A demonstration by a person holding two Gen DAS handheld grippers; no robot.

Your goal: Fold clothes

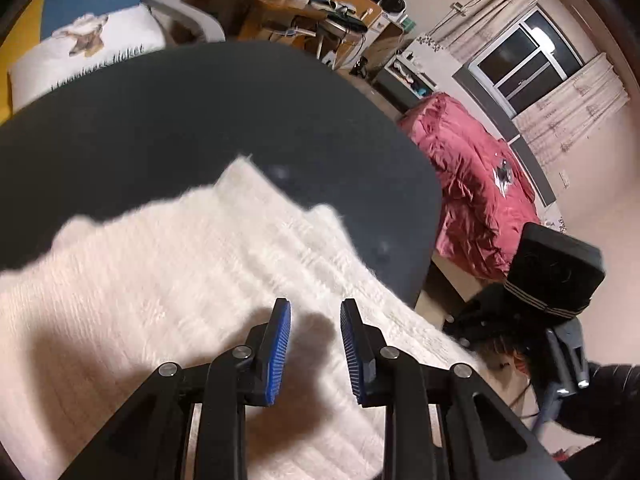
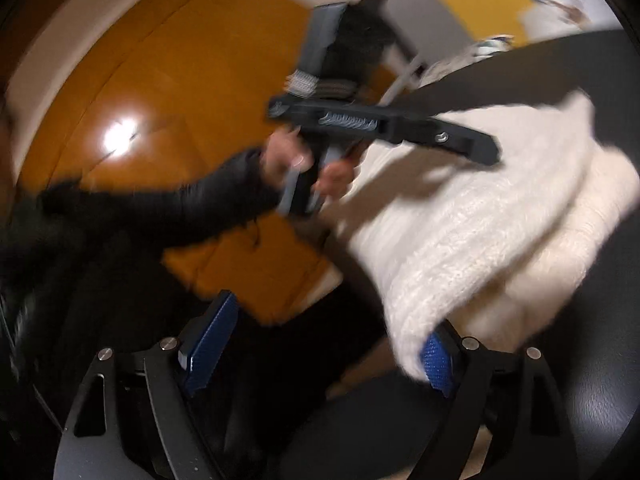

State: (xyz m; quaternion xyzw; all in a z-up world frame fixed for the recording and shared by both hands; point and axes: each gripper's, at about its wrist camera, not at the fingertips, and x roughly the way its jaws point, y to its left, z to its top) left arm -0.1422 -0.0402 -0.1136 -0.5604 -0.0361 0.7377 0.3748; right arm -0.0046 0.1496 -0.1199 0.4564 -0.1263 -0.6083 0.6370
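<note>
Dark and round, the table [image 1: 160, 120] carries a white knitted sweater [image 1: 180, 280] spread directly under the left gripper [image 1: 316, 344], whose blue pads stand a little apart above the knit with nothing between them. The right gripper [image 2: 320, 356] gapes wide at the table's near edge, a sweater corner draped against its right-hand pad but not pinched. Judging by this, a fold has probably just been laid, and the next move calls for each gripper to pinch a fresh edge.

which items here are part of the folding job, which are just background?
Job: white sweater, black table under it, left gripper, right gripper.

Lying about: red bedspread, white cushion, cluttered desk, curtains.
</note>
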